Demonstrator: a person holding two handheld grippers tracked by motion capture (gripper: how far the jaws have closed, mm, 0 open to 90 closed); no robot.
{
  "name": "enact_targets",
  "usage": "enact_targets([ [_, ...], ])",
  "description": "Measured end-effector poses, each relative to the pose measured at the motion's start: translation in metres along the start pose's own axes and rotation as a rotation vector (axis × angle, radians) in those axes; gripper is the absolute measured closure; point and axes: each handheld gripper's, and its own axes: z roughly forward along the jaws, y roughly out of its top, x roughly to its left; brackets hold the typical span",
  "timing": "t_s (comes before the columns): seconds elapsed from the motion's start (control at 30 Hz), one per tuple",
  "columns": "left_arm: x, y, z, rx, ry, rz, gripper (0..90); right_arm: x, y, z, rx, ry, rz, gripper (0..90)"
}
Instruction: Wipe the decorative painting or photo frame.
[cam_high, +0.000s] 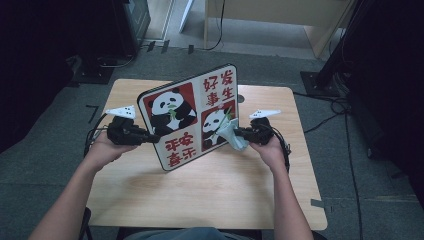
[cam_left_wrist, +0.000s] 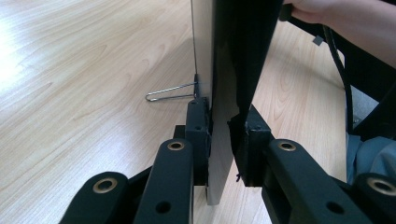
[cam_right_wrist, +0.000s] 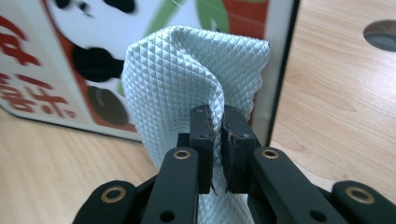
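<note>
Nearest my lens, my right gripper (cam_right_wrist: 214, 119) has its jaws clamped on a bunched pale-blue quilted microfibre cloth (cam_right_wrist: 187, 74), pressed to the front of the square framed panda picture with red Chinese characters (cam_high: 192, 115). My left gripper (cam_left_wrist: 224, 128) pinches the frame's edge (cam_left_wrist: 219, 93), jaws narrow on it, propping it tilted on the light wooden table (cam_high: 210, 190). To wipe well I'd keep the left grip firm, drag the cloth in flat overlapping strokes, light pressure so the frame doesn't tip back. A thin wire stand (cam_left_wrist: 168, 92) sticks out behind it; the round cable hole in the tabletop (cam_right_wrist: 380, 35) sits beside the frame. Cables trail near both hands, could snag.
</note>
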Motion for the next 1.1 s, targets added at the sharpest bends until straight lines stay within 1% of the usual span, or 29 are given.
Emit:
enact_targets([
  [0.2, 0.000, 0.000, 0.000, 0.001, -0.003, -0.003, 78.2, 0.019, 0.016, -0.013, -0.019, 0.036, -0.045, 84.5],
  [0.3, 0.000, -0.001, 0.000, 0.000, -0.005, -0.007, 78.1, 0.030, 0.027, -0.019, -0.035, 0.056, -0.048, 84.2],
  [0.37, 0.000, -0.001, 0.001, 0.001, -0.006, -0.009, 78.0, 0.038, 0.035, -0.024, -0.056, 0.083, -0.042, 84.1],
  [0.4, 0.000, -0.001, 0.001, 0.004, -0.007, -0.008, 78.0, 0.042, 0.040, -0.027, -0.065, 0.093, -0.046, 84.1],
  [0.53, 0.000, -0.001, 0.001, 0.007, -0.008, -0.008, 77.8, 0.064, 0.061, -0.036, -0.078, 0.106, -0.109, 84.1],
  [0.63, 0.000, -0.001, 0.001, 0.005, -0.008, -0.012, 77.8, 0.078, 0.080, -0.043, -0.097, 0.121, -0.133, 84.1],
  [0.7, 0.000, -0.002, 0.001, 0.009, -0.008, -0.007, 77.8, 0.087, 0.092, -0.047, -0.111, 0.131, -0.150, 84.1],
  [0.83, -0.001, -0.002, 0.001, 0.004, -0.007, -0.013, 77.7, 0.104, 0.115, -0.053, -0.118, 0.138, -0.190, 84.1],
  [0.9, -0.001, -0.002, 0.001, 0.005, -0.008, -0.012, 77.7, 0.112, 0.126, -0.055, -0.120, 0.147, -0.204, 84.1],
  [1.0, -0.001, -0.002, 0.002, 0.007, -0.007, -0.014, 77.7, 0.123, 0.145, -0.059, -0.133, 0.184, -0.205, 84.1],
  [1.1, -0.002, -0.003, 0.005, 0.024, 0.002, -0.002, 77.5, 0.136, 0.162, -0.063, -0.132, 0.178, -0.230, 84.1],
])
